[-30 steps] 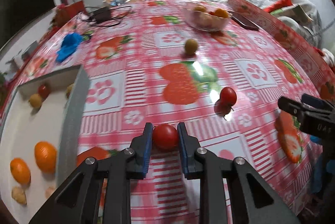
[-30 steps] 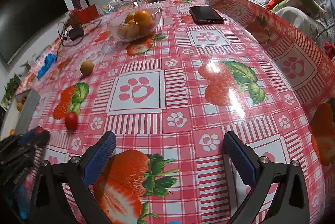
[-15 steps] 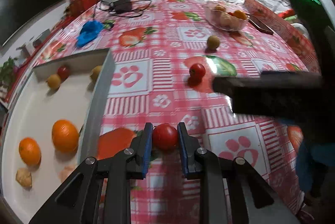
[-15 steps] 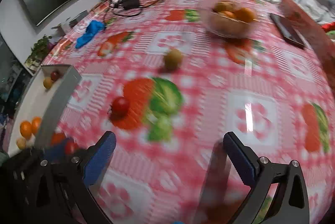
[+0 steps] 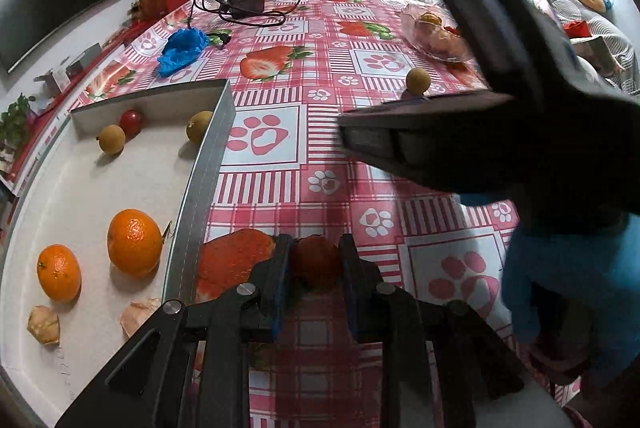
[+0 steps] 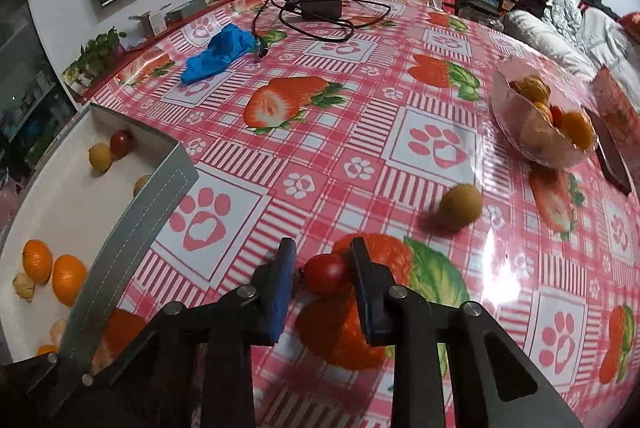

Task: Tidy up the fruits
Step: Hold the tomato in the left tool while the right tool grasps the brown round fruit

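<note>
My left gripper (image 5: 314, 268) is shut on a red tomato (image 5: 316, 266), held just right of the grey-walled tray (image 5: 208, 164). The tray holds two oranges (image 5: 134, 242), a red tomato (image 5: 131, 122), small yellow-brown fruits (image 5: 111, 139) and peel pieces. My right gripper (image 6: 322, 274) has its jaws closed in around a second red tomato (image 6: 326, 274) on the tablecloth; the right jaw touches it, a slim gap shows at the left one. A brown round fruit (image 6: 460, 205) lies just beyond. The right gripper's body (image 5: 500, 108) blocks the right of the left wrist view.
A clear bowl of fruit (image 6: 544, 124) stands at the far right beside a dark phone (image 6: 612, 156). A blue cloth (image 6: 220, 52) and a black charger with cable (image 6: 320, 8) lie at the back. The tray wall (image 6: 132, 252) rises to the left.
My right gripper swung left over the table to the loose tomato and narrowed from wide open around it. My left gripper carried its tomato left, closer to the tray.
</note>
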`<action>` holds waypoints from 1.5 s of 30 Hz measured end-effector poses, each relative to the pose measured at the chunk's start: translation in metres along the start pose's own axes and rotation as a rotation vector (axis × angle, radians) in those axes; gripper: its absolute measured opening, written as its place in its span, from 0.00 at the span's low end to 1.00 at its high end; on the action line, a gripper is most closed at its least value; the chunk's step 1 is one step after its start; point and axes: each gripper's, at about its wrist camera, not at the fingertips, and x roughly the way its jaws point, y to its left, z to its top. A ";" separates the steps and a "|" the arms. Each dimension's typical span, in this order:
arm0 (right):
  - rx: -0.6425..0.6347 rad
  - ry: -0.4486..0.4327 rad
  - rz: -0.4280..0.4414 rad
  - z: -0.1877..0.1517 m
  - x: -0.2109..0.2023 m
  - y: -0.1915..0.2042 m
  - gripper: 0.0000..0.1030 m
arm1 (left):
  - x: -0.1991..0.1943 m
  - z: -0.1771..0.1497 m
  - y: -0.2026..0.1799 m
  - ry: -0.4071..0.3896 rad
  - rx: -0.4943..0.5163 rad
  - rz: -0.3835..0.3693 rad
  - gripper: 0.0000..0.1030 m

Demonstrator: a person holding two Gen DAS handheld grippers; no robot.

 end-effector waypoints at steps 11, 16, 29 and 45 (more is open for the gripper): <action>0.184 0.019 0.021 -0.058 -0.050 -0.060 0.28 | -0.002 -0.003 -0.002 0.001 -0.007 0.003 0.25; 0.204 -0.004 -0.018 -0.091 -0.075 -0.069 0.28 | -0.007 -0.009 -0.010 0.011 0.006 0.001 0.25; 0.368 0.015 -0.045 -0.076 -0.069 -0.132 0.84 | -0.010 -0.011 -0.016 0.029 0.011 0.025 0.26; 0.187 0.013 -0.074 0.006 0.001 -0.080 0.84 | -0.006 -0.007 -0.012 0.033 0.023 -0.001 0.27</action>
